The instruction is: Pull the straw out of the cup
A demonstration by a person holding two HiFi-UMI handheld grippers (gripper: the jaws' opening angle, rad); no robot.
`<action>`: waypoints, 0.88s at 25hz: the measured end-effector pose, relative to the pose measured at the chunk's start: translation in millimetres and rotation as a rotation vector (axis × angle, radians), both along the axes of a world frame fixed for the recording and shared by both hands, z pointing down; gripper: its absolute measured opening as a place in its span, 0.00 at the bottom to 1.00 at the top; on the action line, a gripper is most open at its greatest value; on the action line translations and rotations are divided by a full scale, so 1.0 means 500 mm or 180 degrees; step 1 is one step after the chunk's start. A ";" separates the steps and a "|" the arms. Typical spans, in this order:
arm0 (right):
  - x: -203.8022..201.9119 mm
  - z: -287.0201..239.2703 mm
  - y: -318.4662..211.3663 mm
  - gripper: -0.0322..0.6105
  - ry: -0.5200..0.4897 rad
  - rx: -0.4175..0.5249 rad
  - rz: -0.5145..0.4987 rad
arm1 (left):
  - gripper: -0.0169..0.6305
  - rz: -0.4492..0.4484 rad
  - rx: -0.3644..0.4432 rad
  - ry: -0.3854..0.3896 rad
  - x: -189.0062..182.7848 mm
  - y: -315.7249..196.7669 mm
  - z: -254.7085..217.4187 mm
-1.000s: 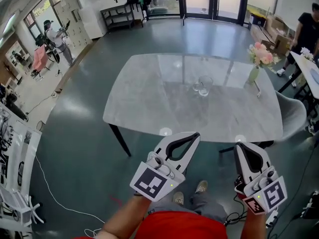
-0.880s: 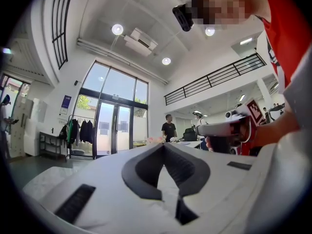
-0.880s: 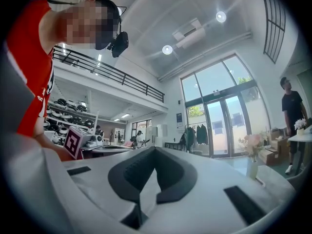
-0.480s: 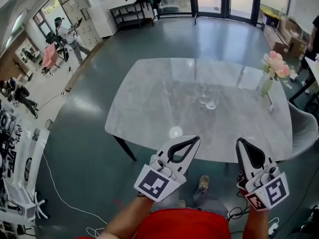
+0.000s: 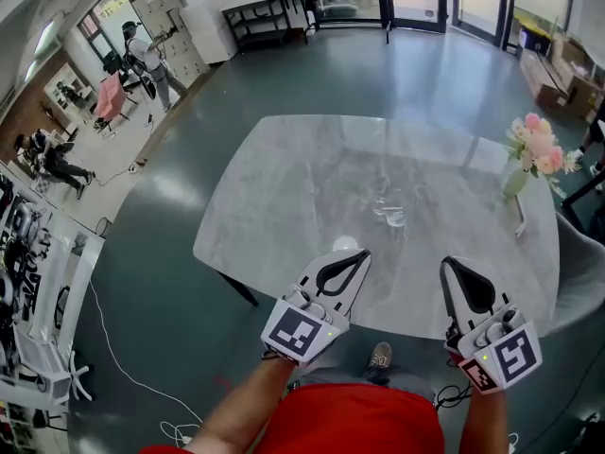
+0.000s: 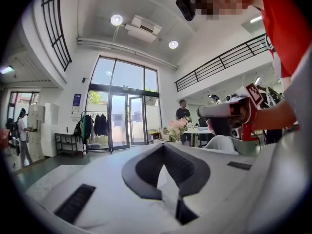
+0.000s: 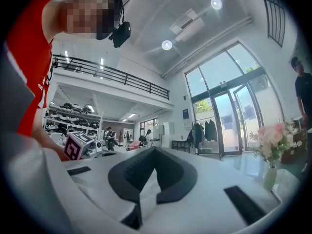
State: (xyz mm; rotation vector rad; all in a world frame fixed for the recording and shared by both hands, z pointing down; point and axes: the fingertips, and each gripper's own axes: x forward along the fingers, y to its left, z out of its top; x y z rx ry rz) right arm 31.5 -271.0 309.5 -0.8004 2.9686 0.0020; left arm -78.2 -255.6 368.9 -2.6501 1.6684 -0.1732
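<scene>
Two clear glass cups (image 5: 389, 212) stand close together near the middle of the grey marble table (image 5: 284, 187); from this distance I cannot make out a straw. My left gripper (image 5: 363, 253) is shut and empty, its tip over the table's near edge, short of the cups. The right gripper (image 5: 444, 264) sits beside it, also shut with nothing in it. In the left gripper view the jaws (image 6: 163, 144) meet at the tip. The right gripper view shows the same closed tip (image 7: 155, 148). Neither of these views shows the cups.
A vase of pink flowers (image 5: 526, 154) stands at the table's right end, also visible in the right gripper view (image 7: 270, 177). A white chair (image 5: 581, 272) is tucked at the right. People (image 5: 142, 55) stand far off at the left by racks and shelves.
Both grippers have come forward from short of the table to over its near edge. The table and cups now look closer. Jaws stayed closed.
</scene>
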 end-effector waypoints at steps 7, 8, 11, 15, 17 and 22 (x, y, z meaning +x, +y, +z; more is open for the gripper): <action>-0.001 -0.001 -0.062 0.05 0.0014 -0.0029 -0.0063 | 0.05 -0.0050 -0.0052 -0.0118 -0.012 -0.089 0.055; -0.003 0.000 -0.067 0.05 0.0027 -0.0035 -0.0055 | 0.05 -0.0039 -0.0055 -0.0146 -0.014 -0.099 0.064; -0.012 -0.006 -0.080 0.05 0.0038 -0.0036 0.0001 | 0.07 -0.0028 -0.0132 -0.0179 -0.026 -0.123 0.089; -0.020 -0.012 -0.094 0.05 0.0052 -0.0025 0.0092 | 0.18 0.0056 -0.0214 -0.0238 -0.037 -0.163 0.128; -0.022 -0.010 -0.100 0.05 0.0080 -0.0021 0.0132 | 0.22 0.0101 -0.0266 -0.0252 -0.036 -0.186 0.149; -0.019 0.002 -0.114 0.05 0.0153 -0.0055 0.0228 | 0.34 0.0166 -0.0369 -0.0340 -0.027 -0.240 0.199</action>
